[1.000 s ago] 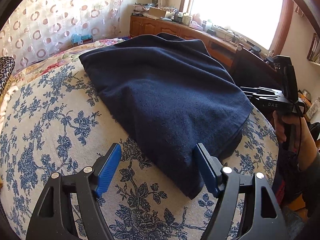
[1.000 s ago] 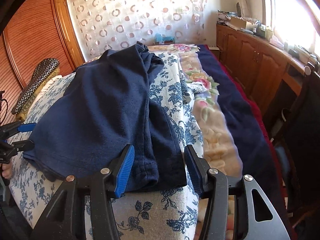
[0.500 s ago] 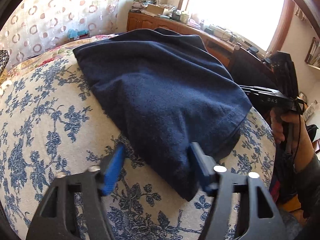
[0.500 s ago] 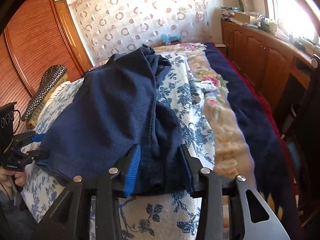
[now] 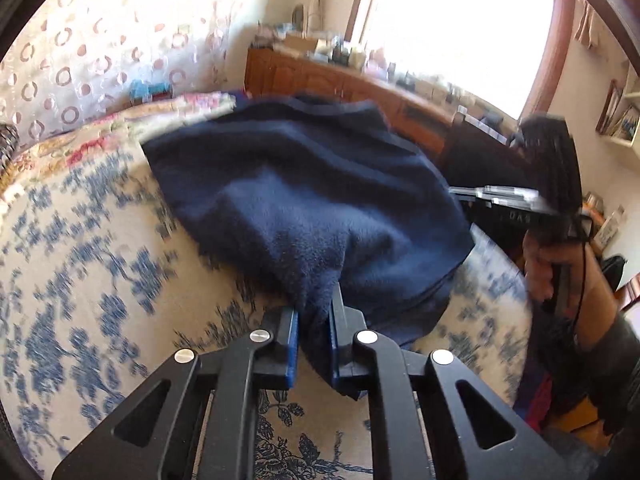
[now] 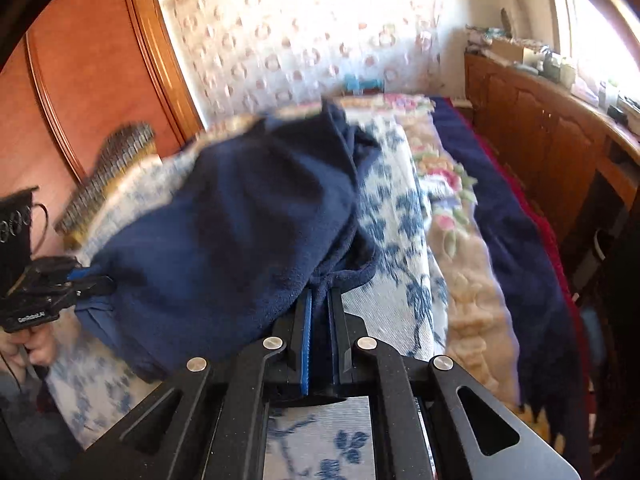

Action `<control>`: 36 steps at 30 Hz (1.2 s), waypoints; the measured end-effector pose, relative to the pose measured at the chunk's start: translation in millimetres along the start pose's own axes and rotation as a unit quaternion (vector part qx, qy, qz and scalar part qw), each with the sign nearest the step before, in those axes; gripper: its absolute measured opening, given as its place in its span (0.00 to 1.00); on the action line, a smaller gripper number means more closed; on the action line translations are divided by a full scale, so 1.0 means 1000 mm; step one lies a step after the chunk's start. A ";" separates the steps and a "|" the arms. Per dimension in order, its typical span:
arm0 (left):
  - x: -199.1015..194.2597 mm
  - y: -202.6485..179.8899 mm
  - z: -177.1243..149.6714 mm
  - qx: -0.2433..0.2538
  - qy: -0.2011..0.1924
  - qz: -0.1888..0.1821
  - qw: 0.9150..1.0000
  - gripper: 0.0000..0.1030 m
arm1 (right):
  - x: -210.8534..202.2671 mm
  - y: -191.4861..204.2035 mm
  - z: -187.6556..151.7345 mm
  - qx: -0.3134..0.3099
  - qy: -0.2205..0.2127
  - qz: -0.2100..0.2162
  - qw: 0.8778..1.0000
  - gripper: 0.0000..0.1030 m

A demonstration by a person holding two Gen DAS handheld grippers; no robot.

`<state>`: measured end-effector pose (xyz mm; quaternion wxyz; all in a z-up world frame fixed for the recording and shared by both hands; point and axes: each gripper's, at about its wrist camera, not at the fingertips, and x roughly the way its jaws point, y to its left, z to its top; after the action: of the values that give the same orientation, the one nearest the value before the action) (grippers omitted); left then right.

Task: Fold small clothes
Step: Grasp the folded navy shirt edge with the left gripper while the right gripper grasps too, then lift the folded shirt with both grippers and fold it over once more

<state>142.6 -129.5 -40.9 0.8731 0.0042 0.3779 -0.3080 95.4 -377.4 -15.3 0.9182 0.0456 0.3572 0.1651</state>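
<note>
— So where does the dark blue fleece garment lie?

— Spread across a bed with a blue-flowered white bedspread, its near hem bunched at two corners. The left gripper has one corner pinched between its blue pads; its jaws have just been closing, and they now stand nearly together with a thick fold of fleece squeezed in the gap. The fabric rises in a small peak from that grip.

— And the other corner?

— The right gripper clamps the hem at the opposite near corner. Its jaws have likewise just been closing, and cloth fills the narrow slot between the pads. From the left wrist camera the right gripper shows at the garment's far edge, a hand wrapped round its handle. From the right wrist camera the left gripper shows at the garment's left edge.

— What surrounds the bed?

— A floral blanket and a navy blanket run along the bed's side. A curtain patterned with rings hangs behind the head of the bed. A wooden wardrobe stands to one side, a low wooden cabinet cluttered with small items runs under a bright window. Both views are blurred.
</note>
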 end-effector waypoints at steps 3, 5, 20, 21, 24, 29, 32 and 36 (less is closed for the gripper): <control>-0.027 -0.001 0.017 0.000 -0.038 0.002 0.999 0.11 | -0.028 0.012 0.007 -0.011 -0.045 0.006 0.999 0.06; -0.052 -0.002 0.032 0.002 -0.067 -0.002 0.998 0.11 | -0.048 0.026 0.016 -0.030 -0.075 0.008 0.997 0.06; -0.195 0.038 0.137 0.013 -0.188 0.057 0.980 0.11 | -0.159 0.117 0.124 -0.111 -0.212 0.049 0.970 0.06; -0.192 0.045 0.139 0.012 -0.187 0.069 0.980 0.11 | -0.153 0.121 0.130 -0.113 -0.208 0.048 0.970 0.06; -0.190 0.065 0.155 0.010 -0.191 0.106 0.976 0.11 | -0.138 0.130 0.152 -0.117 -0.205 0.039 0.971 0.06; -0.195 0.074 0.148 0.021 -0.188 0.133 0.973 0.11 | -0.118 0.140 0.169 -0.117 -0.223 0.032 0.967 0.06; -0.180 0.076 0.112 0.027 -0.161 0.137 0.977 0.11 | -0.105 0.140 0.139 -0.131 -0.203 0.032 0.970 0.06; -0.145 0.081 0.041 0.004 -0.106 0.111 0.988 0.11 | -0.078 0.132 0.071 -0.134 -0.126 0.047 0.982 0.06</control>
<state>137.5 4.2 66.2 0.9370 0.0164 0.2792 -0.2095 53.3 -276.9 113.7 0.9448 -0.0406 0.2108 0.2474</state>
